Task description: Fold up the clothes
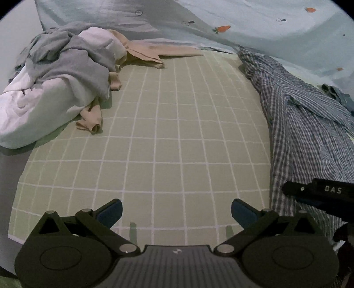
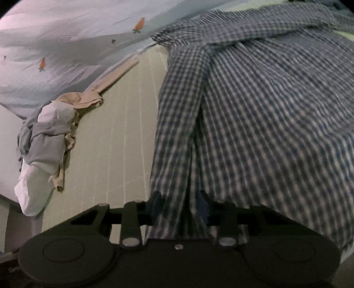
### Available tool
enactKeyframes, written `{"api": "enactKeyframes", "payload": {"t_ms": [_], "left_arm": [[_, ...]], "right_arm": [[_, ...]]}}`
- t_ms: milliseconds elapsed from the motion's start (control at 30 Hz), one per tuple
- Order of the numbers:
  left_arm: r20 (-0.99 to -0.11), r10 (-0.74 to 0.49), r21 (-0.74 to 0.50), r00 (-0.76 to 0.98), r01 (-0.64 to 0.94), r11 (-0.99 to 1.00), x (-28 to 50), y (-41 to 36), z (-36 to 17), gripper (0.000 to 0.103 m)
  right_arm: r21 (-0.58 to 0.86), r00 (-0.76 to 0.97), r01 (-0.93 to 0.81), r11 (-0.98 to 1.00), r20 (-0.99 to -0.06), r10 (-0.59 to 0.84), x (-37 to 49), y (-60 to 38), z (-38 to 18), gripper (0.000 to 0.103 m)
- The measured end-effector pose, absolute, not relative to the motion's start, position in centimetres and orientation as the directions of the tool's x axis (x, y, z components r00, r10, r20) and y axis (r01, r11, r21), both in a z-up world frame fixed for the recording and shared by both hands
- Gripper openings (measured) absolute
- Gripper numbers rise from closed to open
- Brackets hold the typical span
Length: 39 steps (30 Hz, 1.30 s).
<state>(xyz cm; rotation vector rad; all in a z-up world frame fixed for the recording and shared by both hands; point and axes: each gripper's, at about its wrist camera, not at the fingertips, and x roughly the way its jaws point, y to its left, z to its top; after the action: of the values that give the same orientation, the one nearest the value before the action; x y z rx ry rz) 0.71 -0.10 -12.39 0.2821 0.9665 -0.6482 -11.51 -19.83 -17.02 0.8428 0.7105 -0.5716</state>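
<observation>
Right gripper (image 2: 180, 210) clamped on the checked shirt (image 2: 265, 110). Left gripper (image 1: 176, 212), jaws apart, above the green grid sheet (image 1: 168, 137)

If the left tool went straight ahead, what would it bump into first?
Probably nothing soon: the left tool is open over the bare green checked sheet. Far ahead lies the tan garment, then the carrot-print blanket. Depth is hard to judge, and it may touch the sheet first.

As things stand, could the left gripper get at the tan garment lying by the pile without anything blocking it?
Probably yes. The left gripper is open and empty, and only bare green checked sheet lies between it and the tan garment. The checked shirt lies off to the right.
</observation>
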Motion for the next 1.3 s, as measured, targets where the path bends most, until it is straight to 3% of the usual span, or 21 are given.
{"api": "enactKeyframes", "payload": {"t_ms": [267, 467, 533, 900, 1300], "left_arm": [[-0.831, -0.398, -0.064, 0.389, 0.643, 0.763, 0.1, 0.8, -12.4, 0.103], [-0.829, -0.415, -0.082, 0.375, 0.652, 0.754, -0.3, -0.2, -12.5, 0.103], [-0.827, -0.424, -0.082, 0.369, 0.667, 0.741, -0.7, -0.6, -12.4, 0.103], [-0.826, -0.468, -0.105, 0.314, 0.730, 0.676, -3.8, -7.1, -12.2, 0.103], [-0.876, -0.406, -0.028, 0.260, 0.813, 0.582, -11.5, -16.2, -14.0, 0.103]], "right_arm": [[0.443, 0.635, 0.658, 0.609, -0.761, -0.133, -11.5, -17.6, -16.4, 0.031], [0.468, 0.673, 0.614, 0.636, -0.732, -0.110, -12.6, -17.7, -16.1, 0.006], [0.482, 0.692, 0.601, 0.638, -0.712, -0.115, -13.2, -18.0, -15.8, 0.003], [0.483, 0.755, 0.559, 0.674, -0.632, -0.173, -17.4, -20.7, -12.9, 0.002], [0.395, 0.651, 0.621, 0.677, -0.740, -0.166, -22.2, -28.6, -14.5, 0.002]]}}
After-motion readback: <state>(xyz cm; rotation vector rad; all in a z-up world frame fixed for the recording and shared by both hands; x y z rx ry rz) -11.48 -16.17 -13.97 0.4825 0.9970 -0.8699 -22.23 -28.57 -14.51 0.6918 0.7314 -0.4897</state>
